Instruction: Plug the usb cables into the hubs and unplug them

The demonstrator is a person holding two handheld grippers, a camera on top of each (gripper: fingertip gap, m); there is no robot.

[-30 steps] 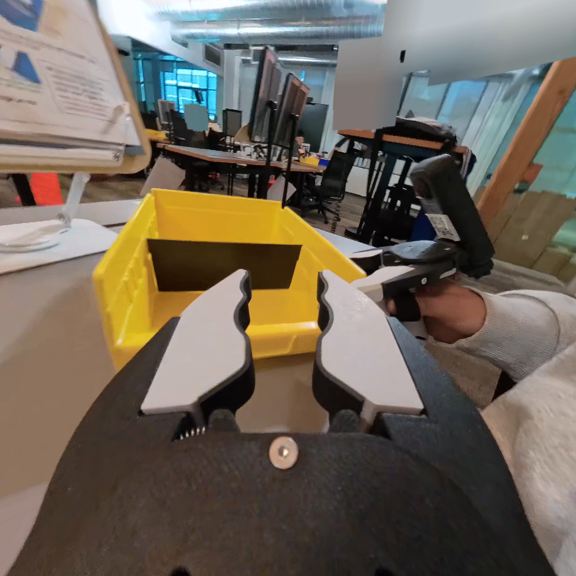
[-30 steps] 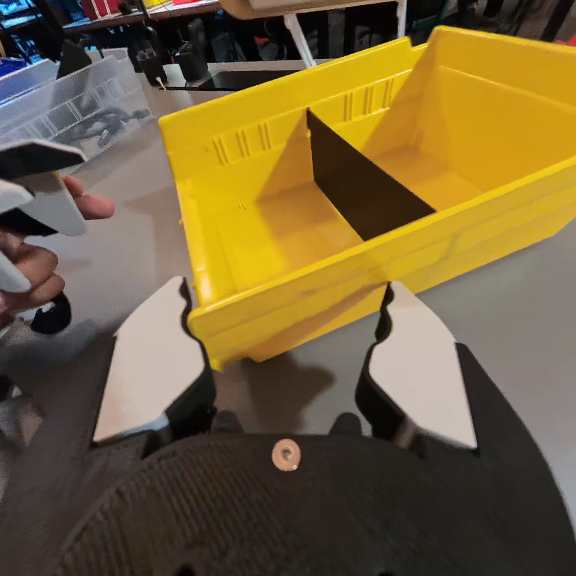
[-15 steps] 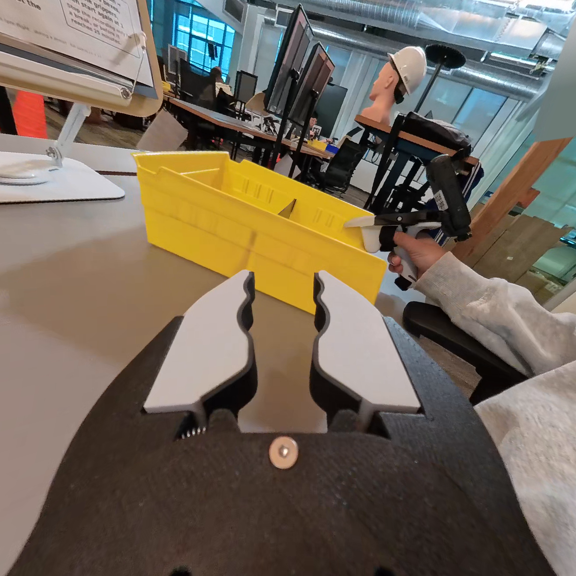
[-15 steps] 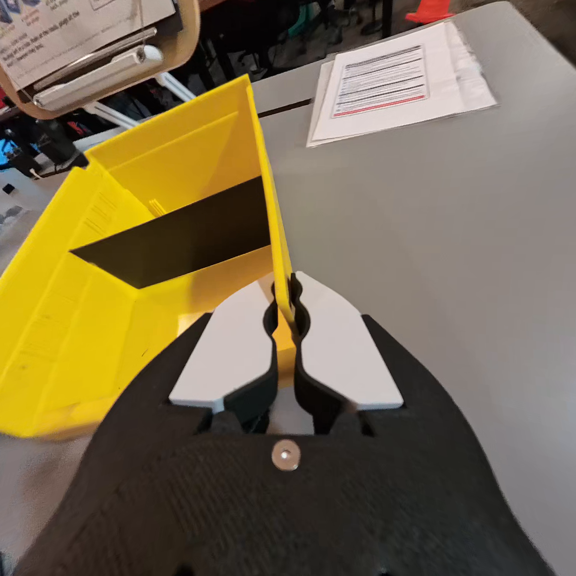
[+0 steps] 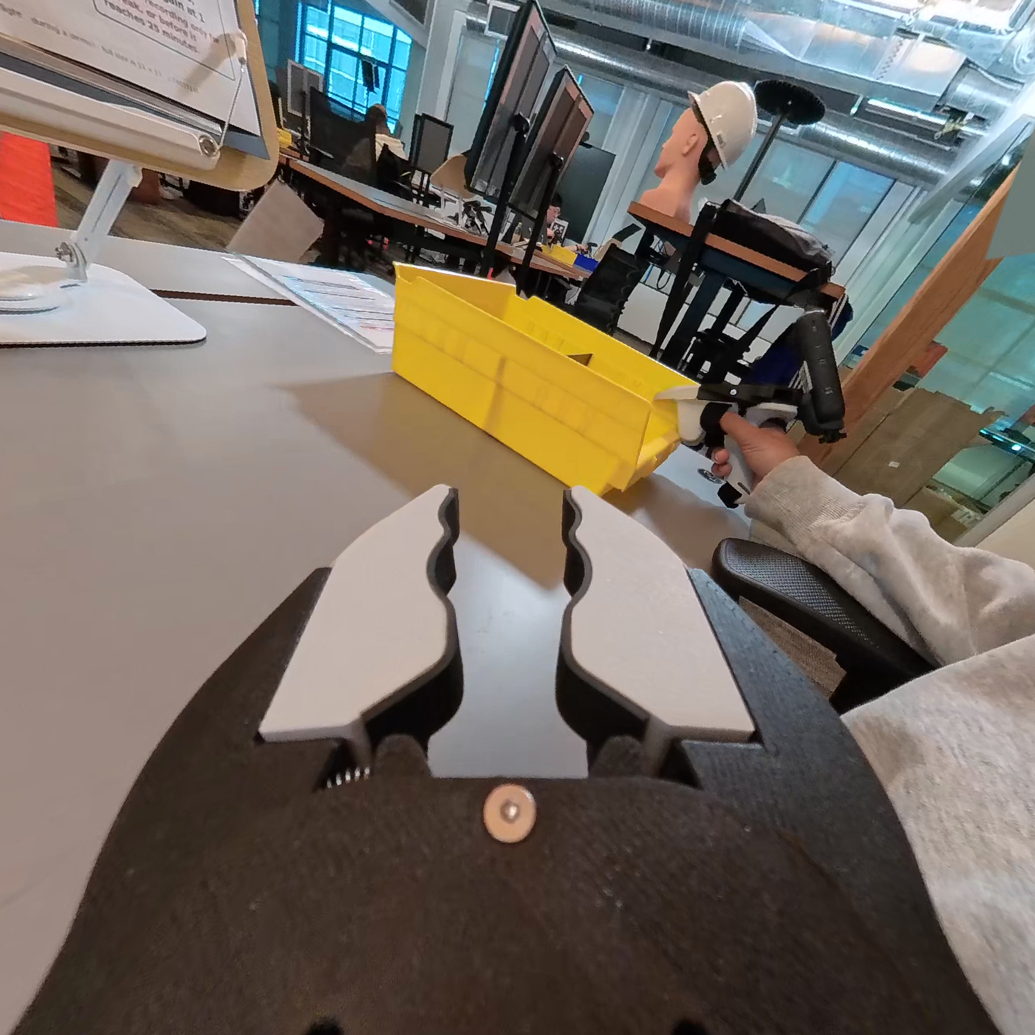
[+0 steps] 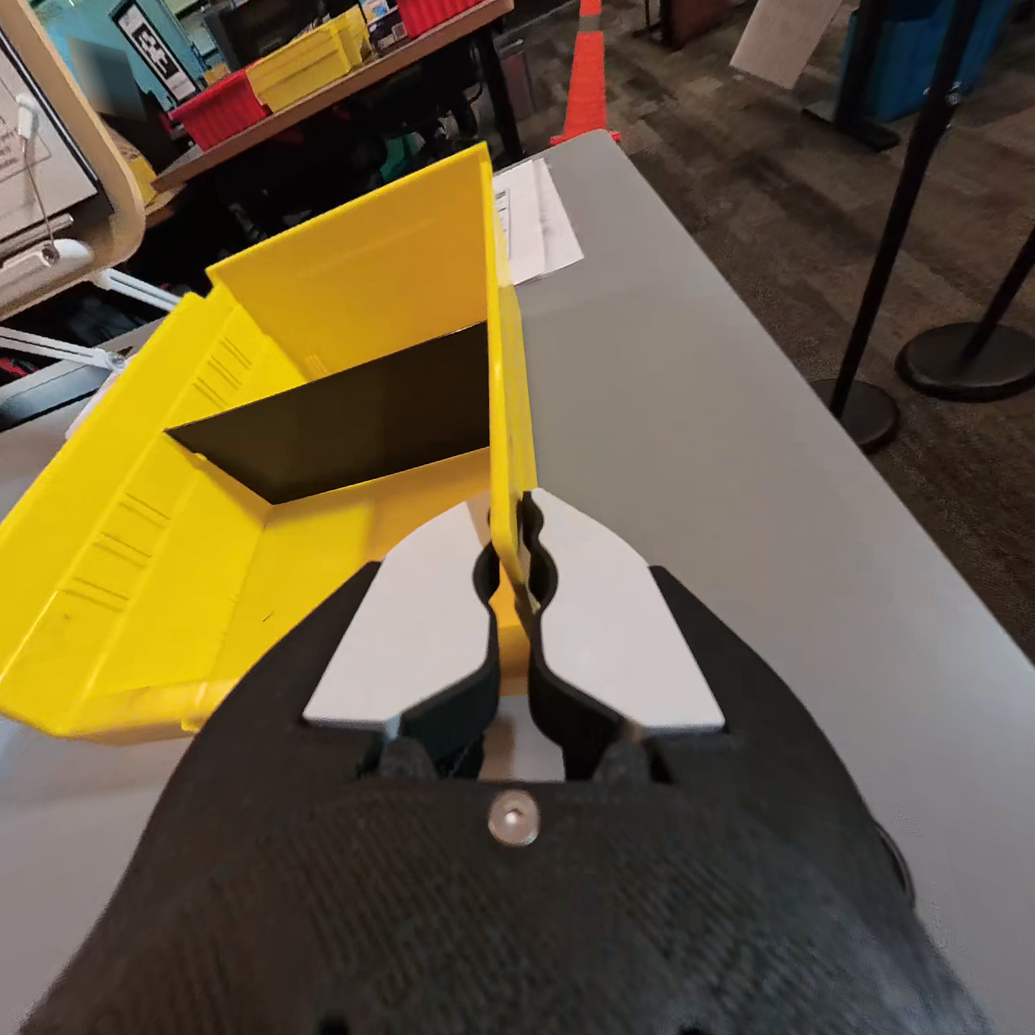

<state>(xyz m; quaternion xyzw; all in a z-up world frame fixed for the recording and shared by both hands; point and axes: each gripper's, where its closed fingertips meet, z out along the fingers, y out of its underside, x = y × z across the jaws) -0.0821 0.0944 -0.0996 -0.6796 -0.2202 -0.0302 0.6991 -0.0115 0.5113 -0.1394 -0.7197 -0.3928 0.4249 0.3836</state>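
Left gripper (image 5: 508,498): black textured body, two pale grey fingers (image 5: 381,605) with wavy black inner edges, silver screw (image 5: 509,812) at centre near base, small spring (image 5: 346,775) at left finger root. Right gripper (image 6: 509,504): same build, same silver screw (image 6: 512,820). Sleeve (image 5: 896,565): light grey fleece.
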